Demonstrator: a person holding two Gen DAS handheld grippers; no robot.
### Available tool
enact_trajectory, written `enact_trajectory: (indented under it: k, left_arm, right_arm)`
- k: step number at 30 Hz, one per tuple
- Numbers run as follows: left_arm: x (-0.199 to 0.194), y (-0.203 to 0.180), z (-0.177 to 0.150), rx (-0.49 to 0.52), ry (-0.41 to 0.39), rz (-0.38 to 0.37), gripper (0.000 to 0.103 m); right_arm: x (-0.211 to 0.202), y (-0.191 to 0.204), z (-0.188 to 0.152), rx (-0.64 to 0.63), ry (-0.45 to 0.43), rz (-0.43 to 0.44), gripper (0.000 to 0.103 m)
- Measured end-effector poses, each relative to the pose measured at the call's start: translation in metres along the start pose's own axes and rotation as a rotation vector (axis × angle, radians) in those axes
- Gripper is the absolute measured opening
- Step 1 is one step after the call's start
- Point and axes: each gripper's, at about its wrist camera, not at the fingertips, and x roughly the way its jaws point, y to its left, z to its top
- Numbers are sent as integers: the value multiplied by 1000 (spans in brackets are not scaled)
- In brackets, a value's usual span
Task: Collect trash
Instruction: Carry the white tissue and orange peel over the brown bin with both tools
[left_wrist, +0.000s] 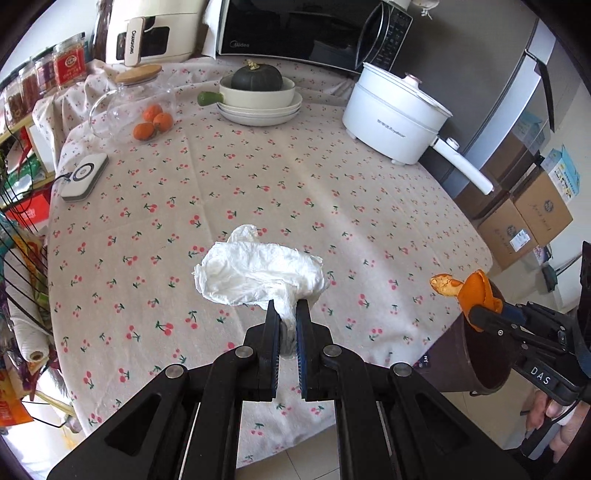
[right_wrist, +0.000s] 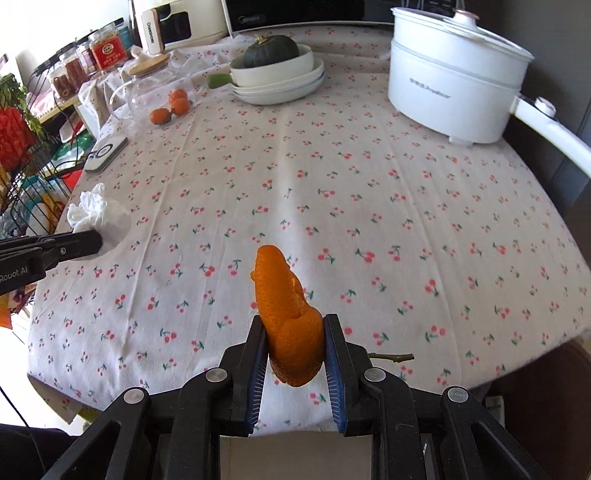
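Observation:
My left gripper is shut on a crumpled white tissue, which hangs above the cherry-print tablecloth. In the right wrist view the same tissue shows at the left edge, held by the left gripper. My right gripper is shut on a curled piece of orange peel, lifted over the front of the table. In the left wrist view the peel and the right gripper sit at the right, over a dark brown bin beside the table. A small green stem lies near the table's front edge.
At the back stand a white electric pot, stacked bowls with a dark green squash, a glass jug, three small oranges, a microwave and a white device. A wire rack is on the left, cardboard boxes on the right.

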Motion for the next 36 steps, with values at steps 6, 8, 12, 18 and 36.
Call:
enact_trajectory:
  k: [6,8,12,18,36]
  left_arm:
    - [-3,-16,-12,22,7,-53,8]
    - [-2,-22,-13,39,6,-61,8]
    - [3,-37,-14,67,13,-68,8]
    - [13,-71,-17,114,29,-101,8]
    - [57,-241,-59,392,112,-247,8]
  right_arm:
    - [-23,-27,-23,84,-1,1,26]
    - [-31,-36,-30,97,-8,-7,26]
    - [-44,-57,-47,117,-7,-29,26]
    - [-57,-96,-77,162,8,-82,26]
    - [-98,-206,-154,383,26,-187,27]
